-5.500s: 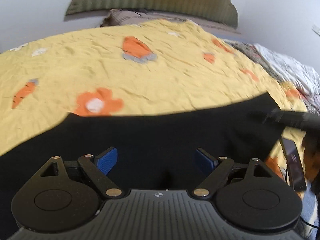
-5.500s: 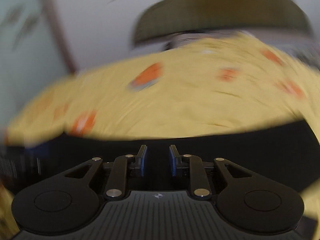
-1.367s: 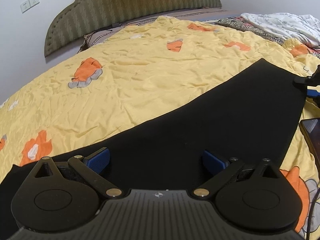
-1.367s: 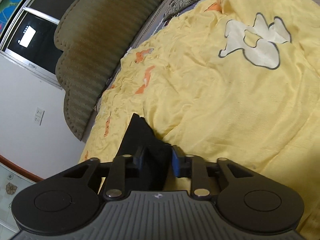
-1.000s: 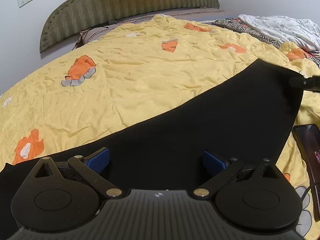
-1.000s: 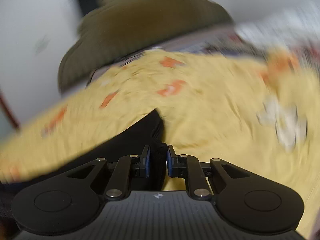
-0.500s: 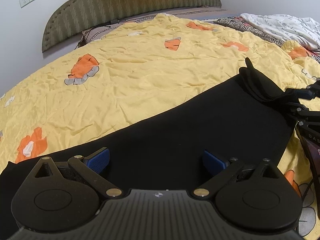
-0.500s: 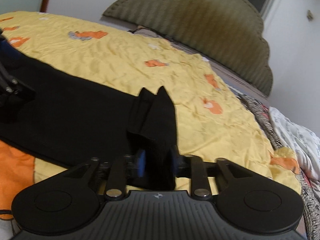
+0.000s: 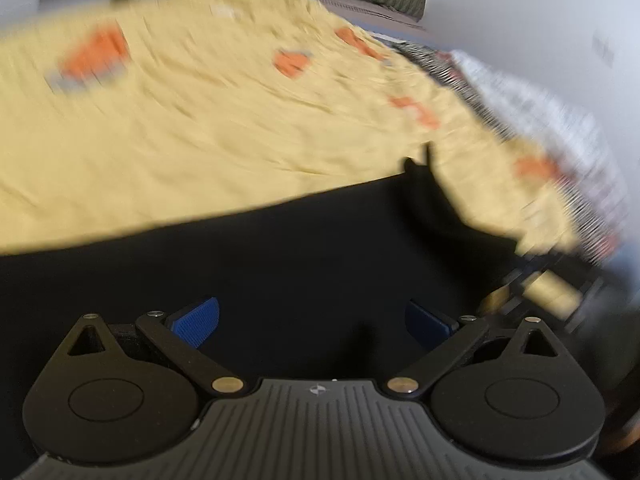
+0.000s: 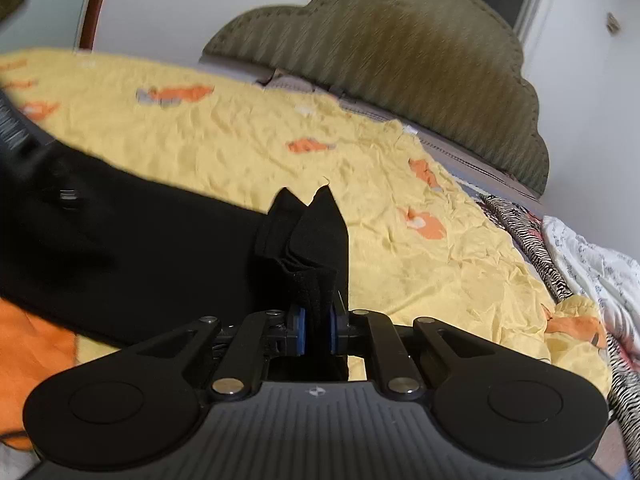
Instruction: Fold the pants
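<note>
Black pants [image 9: 280,256] lie stretched across a yellow bedspread [image 9: 180,132]. My left gripper [image 9: 312,320] is open, low over the dark cloth, with nothing between its blue pads; this view is blurred. My right gripper [image 10: 316,330] is shut on the bunched end of the pants [image 10: 316,240] and holds it lifted off the bed, the cloth standing up in two points. The rest of the pants [image 10: 140,216] runs left toward the other gripper. In the left wrist view the lifted end [image 9: 424,172] shows at the right, with the right gripper dimly behind it.
The yellow bedspread [image 10: 280,132] has orange prints. An olive padded headboard [image 10: 400,44] stands at the back against a white wall. A zebra-striped cloth [image 10: 532,248] and a white patterned blanket [image 10: 596,264] lie at the bed's right side.
My right gripper has drawn the held pants end further left over the bed. My left gripper has swung, blurring its view, and stays open over the pants.
</note>
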A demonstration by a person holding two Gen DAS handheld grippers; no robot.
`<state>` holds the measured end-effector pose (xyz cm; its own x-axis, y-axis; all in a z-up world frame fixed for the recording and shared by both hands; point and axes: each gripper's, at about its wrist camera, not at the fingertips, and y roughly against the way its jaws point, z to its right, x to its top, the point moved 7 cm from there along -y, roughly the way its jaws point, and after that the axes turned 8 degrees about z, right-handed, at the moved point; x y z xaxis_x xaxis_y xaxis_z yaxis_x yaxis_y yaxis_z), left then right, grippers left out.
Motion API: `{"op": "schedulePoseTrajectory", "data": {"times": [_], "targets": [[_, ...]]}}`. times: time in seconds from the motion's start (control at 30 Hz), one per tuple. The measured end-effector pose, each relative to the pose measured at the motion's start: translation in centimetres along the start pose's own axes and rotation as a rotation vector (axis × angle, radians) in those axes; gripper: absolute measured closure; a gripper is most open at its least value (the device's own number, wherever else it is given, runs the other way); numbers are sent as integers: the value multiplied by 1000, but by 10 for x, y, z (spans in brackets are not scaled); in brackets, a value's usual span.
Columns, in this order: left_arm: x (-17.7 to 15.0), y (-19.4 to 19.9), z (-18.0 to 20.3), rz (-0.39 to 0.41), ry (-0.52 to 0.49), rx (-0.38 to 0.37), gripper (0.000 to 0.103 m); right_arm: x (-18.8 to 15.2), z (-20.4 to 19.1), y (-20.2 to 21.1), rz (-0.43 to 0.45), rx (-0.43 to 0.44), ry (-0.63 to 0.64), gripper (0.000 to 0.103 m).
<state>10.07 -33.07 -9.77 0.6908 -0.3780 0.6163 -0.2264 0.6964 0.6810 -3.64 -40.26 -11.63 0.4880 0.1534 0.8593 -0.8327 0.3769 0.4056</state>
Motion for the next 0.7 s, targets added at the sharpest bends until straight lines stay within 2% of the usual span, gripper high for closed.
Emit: {"op": "schedulePoseTrajectory", "data": {"times": [0.1, 0.2, 0.43, 0.5, 0.6, 0.67, 0.7], "targets": [[11, -15, 15, -48, 165, -139, 2, 4, -4, 7, 18, 4, -9, 93], [24, -28, 31, -59, 255, -230, 2, 8, -14, 14, 27, 21, 13, 93], [36, -67, 31, -110, 463, -253, 2, 20, -27, 27, 62, 66, 11, 93], [37, -75, 27, -108, 542, -296, 5, 24, -29, 30, 69, 76, 2, 93], [38, -81, 23, -122, 616, -354, 30, 27, -32, 35, 73, 84, 4, 93], [38, -82, 21, -117, 624, -356, 60, 28, -35, 36, 69, 91, 9, 93], [38, -80, 20, -107, 615, -345, 66, 28, -37, 36, 67, 88, 16, 93]]}}
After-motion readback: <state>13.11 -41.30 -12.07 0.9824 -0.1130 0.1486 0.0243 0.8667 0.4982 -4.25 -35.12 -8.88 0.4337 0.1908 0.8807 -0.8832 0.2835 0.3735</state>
